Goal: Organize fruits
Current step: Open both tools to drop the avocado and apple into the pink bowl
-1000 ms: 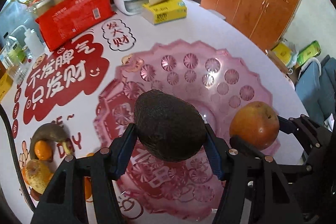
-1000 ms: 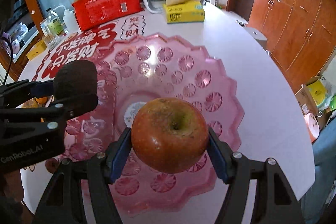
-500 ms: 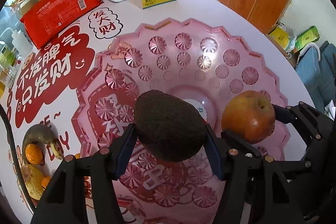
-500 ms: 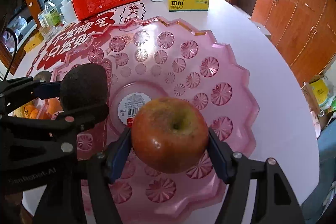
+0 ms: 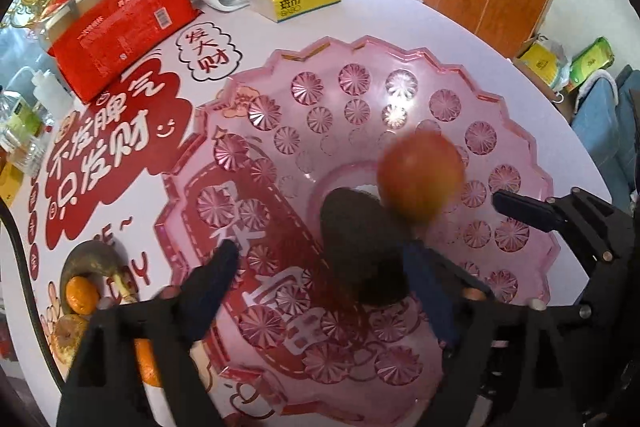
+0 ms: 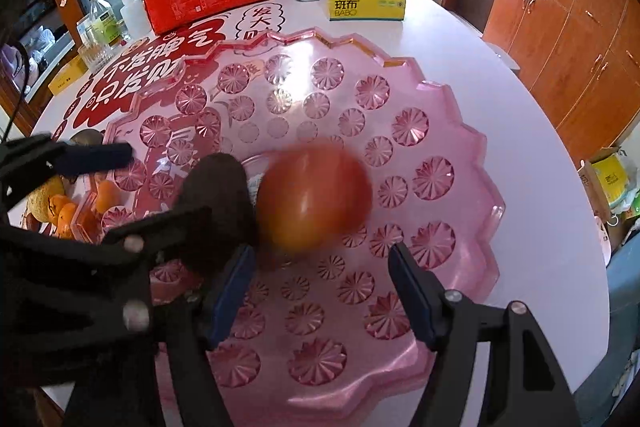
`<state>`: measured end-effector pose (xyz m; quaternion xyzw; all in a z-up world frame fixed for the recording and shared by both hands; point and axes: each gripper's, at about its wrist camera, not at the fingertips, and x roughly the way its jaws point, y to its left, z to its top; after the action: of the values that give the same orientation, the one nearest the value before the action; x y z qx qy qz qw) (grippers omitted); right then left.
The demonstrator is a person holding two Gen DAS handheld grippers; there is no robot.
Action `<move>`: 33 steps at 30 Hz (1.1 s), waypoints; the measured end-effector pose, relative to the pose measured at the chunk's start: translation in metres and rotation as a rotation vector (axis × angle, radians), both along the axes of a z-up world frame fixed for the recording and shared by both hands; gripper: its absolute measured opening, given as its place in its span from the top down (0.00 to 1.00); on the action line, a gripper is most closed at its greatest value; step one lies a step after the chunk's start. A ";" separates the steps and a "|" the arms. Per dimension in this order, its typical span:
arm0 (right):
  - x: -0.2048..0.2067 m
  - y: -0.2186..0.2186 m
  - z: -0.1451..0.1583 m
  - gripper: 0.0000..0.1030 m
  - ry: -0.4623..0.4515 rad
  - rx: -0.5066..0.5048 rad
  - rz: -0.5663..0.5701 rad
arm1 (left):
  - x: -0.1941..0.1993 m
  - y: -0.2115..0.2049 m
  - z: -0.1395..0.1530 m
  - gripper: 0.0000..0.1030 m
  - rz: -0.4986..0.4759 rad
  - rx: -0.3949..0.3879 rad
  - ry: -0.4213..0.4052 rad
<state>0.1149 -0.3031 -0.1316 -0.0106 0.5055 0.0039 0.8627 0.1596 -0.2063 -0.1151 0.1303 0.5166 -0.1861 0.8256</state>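
both grippers, left (image 5: 324, 275) and right (image 6: 320, 275), have fingers spread; a blurred red apple (image 6: 314, 197) and dark avocado (image 5: 360, 247) sit in the pink plate (image 6: 460, 155).

The apple (image 6: 314, 197) is motion-blurred, perhaps touching the avocado (image 6: 218, 199), whose lower part the left claw (image 6: 168, 187) hides.

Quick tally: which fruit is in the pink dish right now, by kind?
Avocado: 1
Apple: 1 (motion-blurred)
Total in the pink dish: 2
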 end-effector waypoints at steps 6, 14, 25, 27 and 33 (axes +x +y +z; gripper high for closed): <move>-0.006 0.005 0.006 0.31 -0.008 0.023 0.015 | -0.002 0.012 0.004 0.14 0.028 -0.012 0.026; -0.013 0.016 0.017 0.31 -0.025 0.038 0.028 | -0.015 0.034 0.019 0.14 0.079 -0.033 -0.001; -0.029 0.030 0.043 0.31 -0.055 0.053 0.027 | -0.042 0.074 0.056 0.14 0.121 -0.074 -0.067; -0.032 0.033 0.050 0.31 -0.067 0.058 0.023 | -0.047 0.084 0.064 0.14 0.136 -0.081 -0.063; -0.043 0.046 0.078 0.31 -0.117 0.069 0.018 | -0.062 0.117 0.087 0.14 0.176 -0.093 -0.091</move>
<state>0.0718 -0.2566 -0.0536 0.0146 0.4535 0.0286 0.8907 0.0981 -0.0892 -0.0285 0.0542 0.4789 -0.1304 0.8664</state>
